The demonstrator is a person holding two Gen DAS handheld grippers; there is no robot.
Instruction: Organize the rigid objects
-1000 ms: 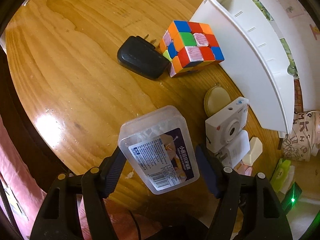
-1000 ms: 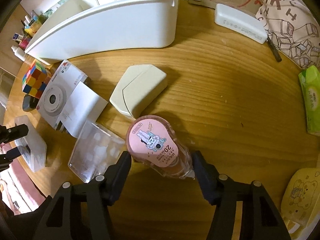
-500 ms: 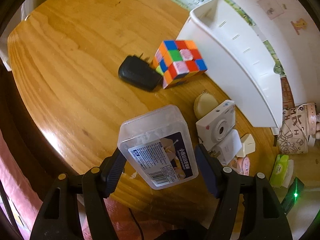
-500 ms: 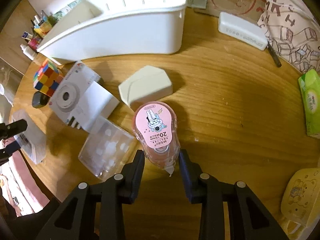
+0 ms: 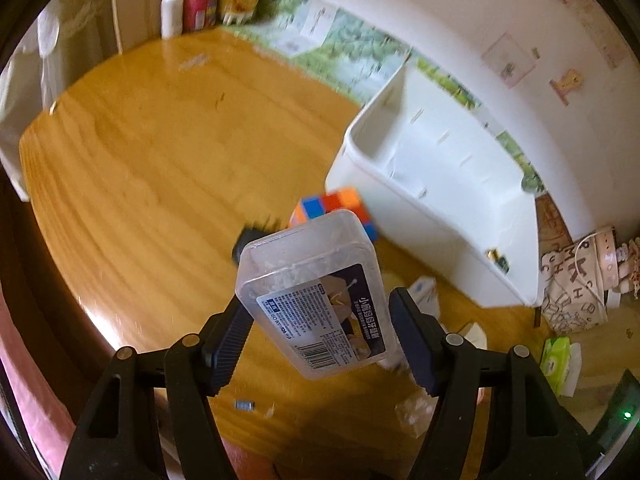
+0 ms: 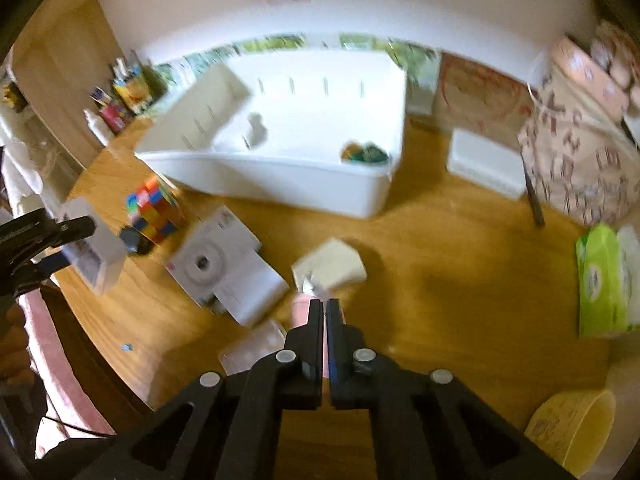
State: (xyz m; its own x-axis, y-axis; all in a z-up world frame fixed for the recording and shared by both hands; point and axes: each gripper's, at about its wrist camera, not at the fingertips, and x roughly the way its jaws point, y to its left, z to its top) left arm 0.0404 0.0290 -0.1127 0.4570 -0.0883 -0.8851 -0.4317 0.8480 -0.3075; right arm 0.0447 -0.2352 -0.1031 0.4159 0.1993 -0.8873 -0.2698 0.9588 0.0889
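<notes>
**Two loads up, bin ahead**

My left gripper (image 5: 320, 320) is clamped on the clear plastic case (image 5: 312, 292), one pad on each long side, label facing me, the case held clear above the wooden table (image 5: 140, 168). My right gripper (image 6: 325, 312) is pinched nearly flat; a sliver of the pink tape dispenser (image 6: 301, 312) shows by the jaws, though whether the grip is secure I cannot tell through the blur.

The white bin (image 5: 432, 184) lies ahead and to the right of my left gripper, open side up. From my right gripper it sits straight ahead, with something green already in its near right corner.

To do this well, I judge I should carry the case high enough to pass the bin's near wall, then lower it before letting go. The Rubik's cube (image 5: 332, 208) sits just beyond the case, so I would stay above it. The pink dispenser looks thinly held; I would move that hand slowly.
</notes>
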